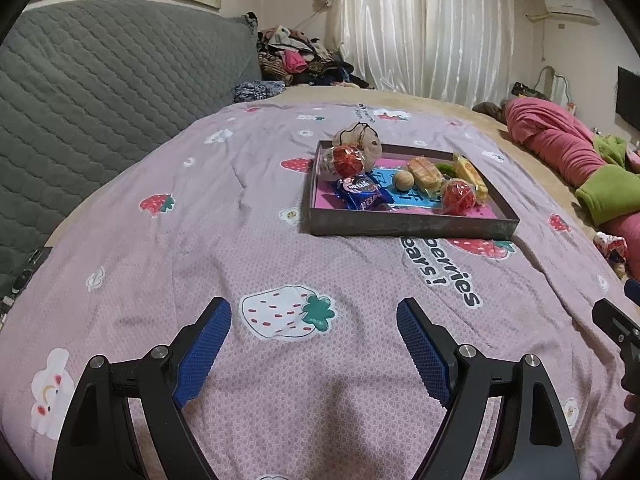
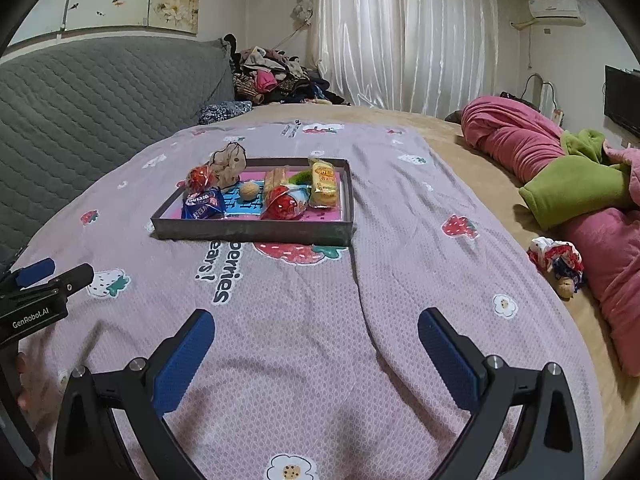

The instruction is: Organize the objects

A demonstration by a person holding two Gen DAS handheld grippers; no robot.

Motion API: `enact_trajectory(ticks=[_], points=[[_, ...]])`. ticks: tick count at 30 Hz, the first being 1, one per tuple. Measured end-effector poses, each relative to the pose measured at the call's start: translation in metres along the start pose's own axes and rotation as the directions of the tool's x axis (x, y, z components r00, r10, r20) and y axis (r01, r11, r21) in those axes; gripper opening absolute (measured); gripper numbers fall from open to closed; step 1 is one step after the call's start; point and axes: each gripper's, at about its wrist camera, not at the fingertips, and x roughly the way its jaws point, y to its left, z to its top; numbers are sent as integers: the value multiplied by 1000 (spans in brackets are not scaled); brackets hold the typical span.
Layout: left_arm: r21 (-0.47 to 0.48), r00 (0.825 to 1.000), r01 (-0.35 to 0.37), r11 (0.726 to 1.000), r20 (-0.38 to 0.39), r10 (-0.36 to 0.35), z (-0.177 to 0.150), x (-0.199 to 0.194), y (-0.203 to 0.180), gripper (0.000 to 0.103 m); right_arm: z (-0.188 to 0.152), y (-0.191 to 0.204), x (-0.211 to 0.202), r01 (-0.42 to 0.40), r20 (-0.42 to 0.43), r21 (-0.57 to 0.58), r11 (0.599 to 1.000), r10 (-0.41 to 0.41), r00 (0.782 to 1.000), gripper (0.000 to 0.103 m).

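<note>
A shallow dark tray (image 1: 408,226) (image 2: 248,232) lies on the pink strawberry-print bedspread (image 1: 240,264) (image 2: 320,300). It holds a blue biscuit packet (image 1: 362,192) (image 2: 204,204), a walnut (image 1: 403,181) (image 2: 249,191), red wrapped snacks (image 1: 458,197) (image 2: 282,203), yellow cake packets (image 1: 472,174) (image 2: 324,182) and a beige pouch (image 1: 362,140) (image 2: 229,165) at its far corner. My left gripper (image 1: 314,312) hovers open above the spread, well short of the tray, with nothing between its blue pads. My right gripper (image 2: 316,328) is likewise open and holds nothing, nearer than the tray.
A grey quilted headboard (image 1: 100,92) (image 2: 92,88) runs along the left. Rolled pink and green blankets (image 1: 568,148) (image 2: 560,168) lie at the right. A small patterned cloth bundle (image 2: 556,258) rests by them. Clothes (image 1: 296,56) (image 2: 272,76) are heaped by the curtain.
</note>
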Motion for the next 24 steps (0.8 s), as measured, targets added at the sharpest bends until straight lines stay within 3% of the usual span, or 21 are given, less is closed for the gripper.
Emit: enact_trajectory(ticks=[10, 24], points=[[39, 1000, 30, 999, -3, -30, -8, 6, -9, 86, -11, -6, 11, 6, -18, 18, 1000, -6, 1000, 103], [12, 999, 32, 999, -16, -32, -11, 18, -5, 86, -18, -6, 20, 7, -41, 7, 1000, -7, 999, 103]])
